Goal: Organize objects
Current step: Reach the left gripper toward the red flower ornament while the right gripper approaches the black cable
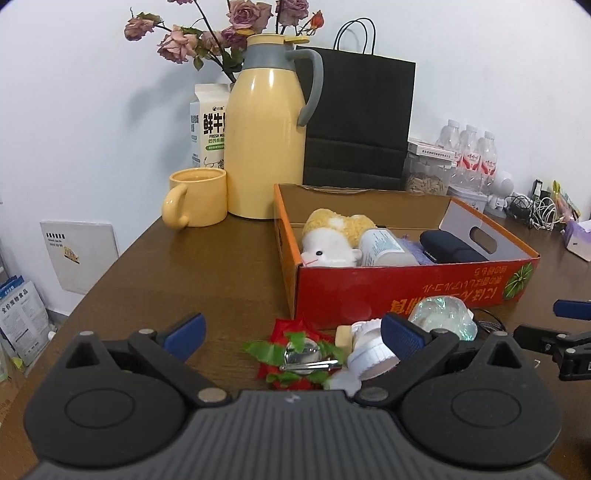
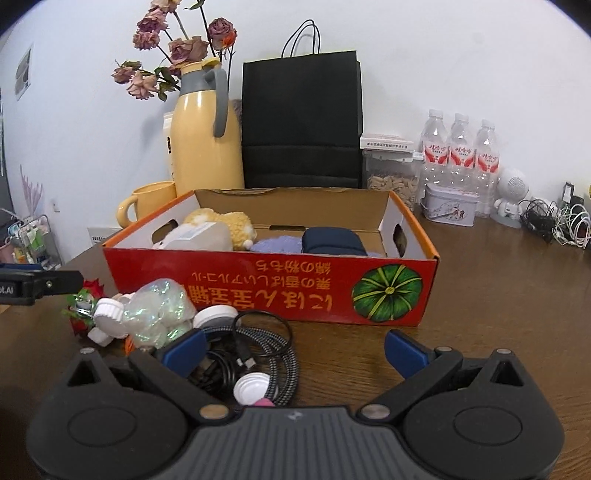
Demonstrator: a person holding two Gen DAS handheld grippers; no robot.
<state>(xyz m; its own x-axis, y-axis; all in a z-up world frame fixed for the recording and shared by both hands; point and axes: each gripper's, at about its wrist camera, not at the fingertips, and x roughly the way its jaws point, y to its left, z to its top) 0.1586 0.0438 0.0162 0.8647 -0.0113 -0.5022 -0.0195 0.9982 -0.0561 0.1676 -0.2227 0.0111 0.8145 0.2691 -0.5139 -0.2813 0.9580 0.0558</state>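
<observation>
A red cardboard box (image 1: pixel 406 291) (image 2: pixel 273 291) stands on the brown table and holds a plush toy (image 1: pixel 332 240), a white bottle (image 1: pixel 384 247), a purple cloth (image 2: pixel 277 243) and a dark blue case (image 1: pixel 450 247) (image 2: pixel 332 240). In front of it lie a red flower ornament with a metal clip (image 1: pixel 303 354) (image 2: pixel 83 310), a white jar (image 1: pixel 369 350) (image 2: pixel 109 314), a crinkly clear wrapper (image 1: pixel 443 314) (image 2: pixel 159 314) and coiled cables (image 2: pixel 255 350). My left gripper (image 1: pixel 291 332) is open just above the ornament and jar. My right gripper (image 2: pixel 295 349) is open over the cables.
Behind the box stand a yellow thermos (image 1: pixel 266 140), a yellow mug (image 1: pixel 195 203), a milk carton (image 1: pixel 208 125), dried roses (image 1: pixel 221 33) and a black paper bag (image 1: pixel 354 122). Water bottles (image 2: pixel 458 155), a tin (image 2: pixel 448 206) and tangled chargers (image 2: pixel 561 221) sit at the right.
</observation>
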